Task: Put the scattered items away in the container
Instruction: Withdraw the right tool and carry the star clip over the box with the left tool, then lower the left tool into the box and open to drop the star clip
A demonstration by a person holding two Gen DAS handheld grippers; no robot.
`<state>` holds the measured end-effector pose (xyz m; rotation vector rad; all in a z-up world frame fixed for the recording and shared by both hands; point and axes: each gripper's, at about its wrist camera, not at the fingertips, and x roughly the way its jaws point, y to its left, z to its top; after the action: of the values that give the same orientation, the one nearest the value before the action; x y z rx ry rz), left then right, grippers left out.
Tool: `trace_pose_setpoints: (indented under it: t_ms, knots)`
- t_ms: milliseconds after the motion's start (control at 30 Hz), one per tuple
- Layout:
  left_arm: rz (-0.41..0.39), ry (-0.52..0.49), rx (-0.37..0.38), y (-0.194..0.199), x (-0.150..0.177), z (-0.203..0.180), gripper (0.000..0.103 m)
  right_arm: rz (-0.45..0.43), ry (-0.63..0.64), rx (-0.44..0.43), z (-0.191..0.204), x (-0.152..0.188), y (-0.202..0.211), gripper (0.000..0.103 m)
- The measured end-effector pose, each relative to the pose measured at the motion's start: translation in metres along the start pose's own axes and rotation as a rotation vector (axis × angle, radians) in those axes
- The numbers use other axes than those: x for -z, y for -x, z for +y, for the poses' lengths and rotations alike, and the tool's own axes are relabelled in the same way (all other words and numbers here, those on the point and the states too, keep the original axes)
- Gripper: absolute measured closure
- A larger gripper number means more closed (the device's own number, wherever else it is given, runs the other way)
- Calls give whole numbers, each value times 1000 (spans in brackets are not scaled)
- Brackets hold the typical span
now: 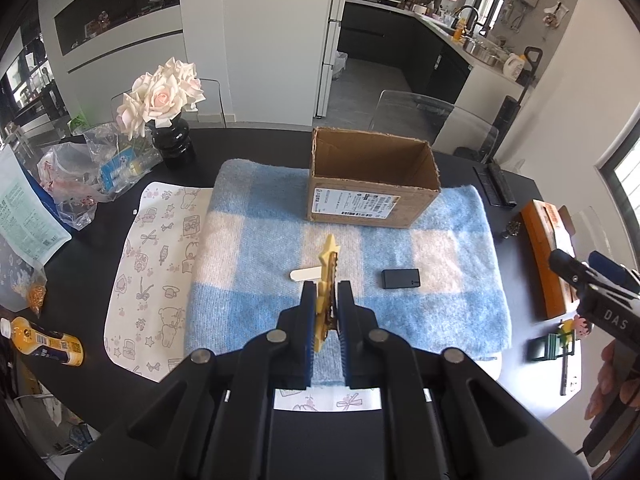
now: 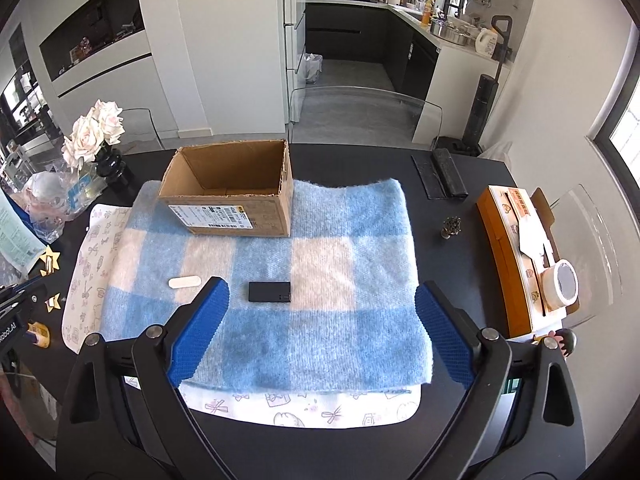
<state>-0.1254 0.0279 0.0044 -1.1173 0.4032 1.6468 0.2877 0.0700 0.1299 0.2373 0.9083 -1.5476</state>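
Left gripper (image 1: 325,312) jaws clenched on yellow star clip (image 1: 327,280), lifted above blue checked blanket (image 1: 256,248); right gripper (image 2: 320,324) jaws released, empty; black case (image 2: 269,292), white stick (image 2: 184,282) near open cardboard box (image 2: 228,196)

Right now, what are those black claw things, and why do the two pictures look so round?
They are tools a person holds, one in each hand, each with a wide round-view camera looking along its fingers. One picture comes from the left hand-held gripper, shut on a yellow star clip. The other comes from the right hand-held gripper, open and empty. On the blue checked blanket sit an open cardboard box, a small black case and a white stick.
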Motion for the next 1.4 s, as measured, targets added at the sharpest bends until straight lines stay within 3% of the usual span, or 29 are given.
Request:
trace_pose_setpoints:
  t_ms: [167, 267, 567, 1400]
  knots:
    - [-1, -24, 36, -3, -12, -13, 93, -16, -8, 8, -6, 3, 13, 5]
    - [-16, -41, 21, -8, -25, -22, 93, -18, -10, -1, -9, 2, 16, 2]
    - [-2, -70, 43, -46, -62, -44, 93, 3, -1, 11, -15, -5, 8, 1]
    - [38, -100, 61, -146, -139, -60, 93, 139, -31, 44, -34, -26, -86, 1]
